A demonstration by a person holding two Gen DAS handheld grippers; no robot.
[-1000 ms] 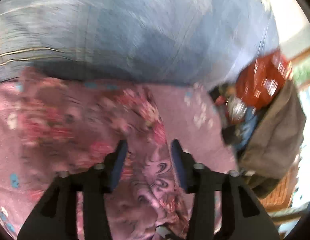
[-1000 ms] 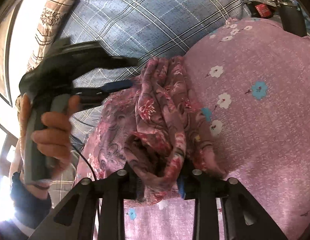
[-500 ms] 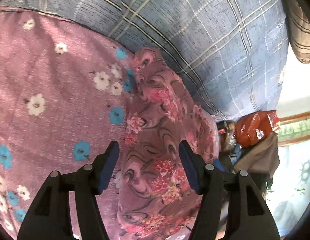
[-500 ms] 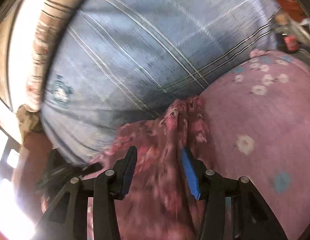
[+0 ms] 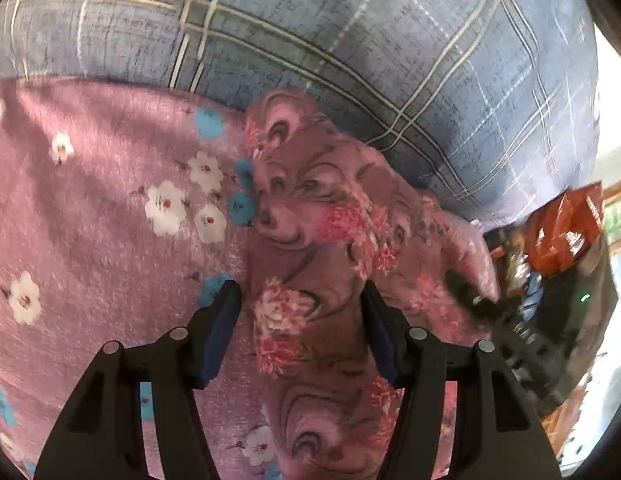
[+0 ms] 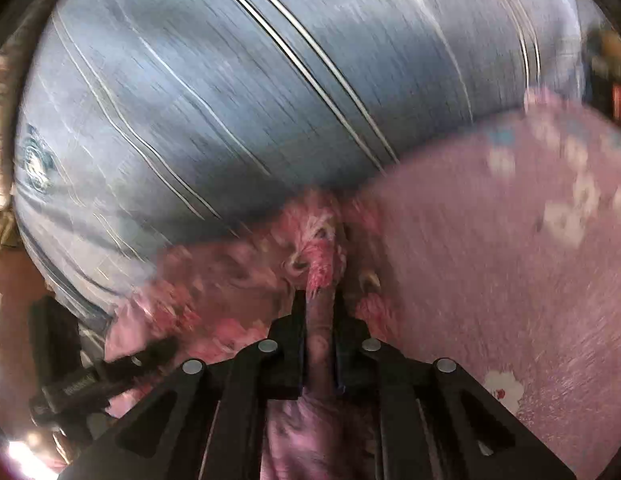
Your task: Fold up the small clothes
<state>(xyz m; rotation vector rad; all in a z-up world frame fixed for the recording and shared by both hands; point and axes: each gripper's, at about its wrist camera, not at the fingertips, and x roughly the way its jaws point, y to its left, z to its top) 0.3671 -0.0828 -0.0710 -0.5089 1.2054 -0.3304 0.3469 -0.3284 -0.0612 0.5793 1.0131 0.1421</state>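
A: Floral garment [image 5: 322, 240] — where does it lie right now?

B: Bunched in a long ridge on the pink flowered bedsheet [image 5: 90, 220], along the edge of the blue plaid blanket [image 5: 350, 40]. It is a small mauve piece with pink blooms and dark swirls, crumpled rather than flat.

A: And the two tools?

B: The left gripper [image 5: 300, 304] has its jaws spread wide, one on each side of the ridge of cloth, with nothing pinched that I can see. The right gripper [image 6: 318, 300] has its jaws drawn close together with a fold of the garment [image 6: 320, 264] clamped between them. The right wrist view is smeared by motion, so I cannot say more about that end.

A: Which step would you call this?

B: I judge it as the start of a fold: one end is taken up, the other is about to be. Nothing looks folded yet.

A: What does the next move need?

B: Probably the left jaws closing on the cloth between them, then both ends drawn apart to spread it flat on the bedsheet. A thin grip could slip, since the fabric looks soft and light.

A: Any writing or labels?

B: None I can read. A red packet [image 5: 558, 228] sits in the clutter at the bed's edge, too blurred to make out.
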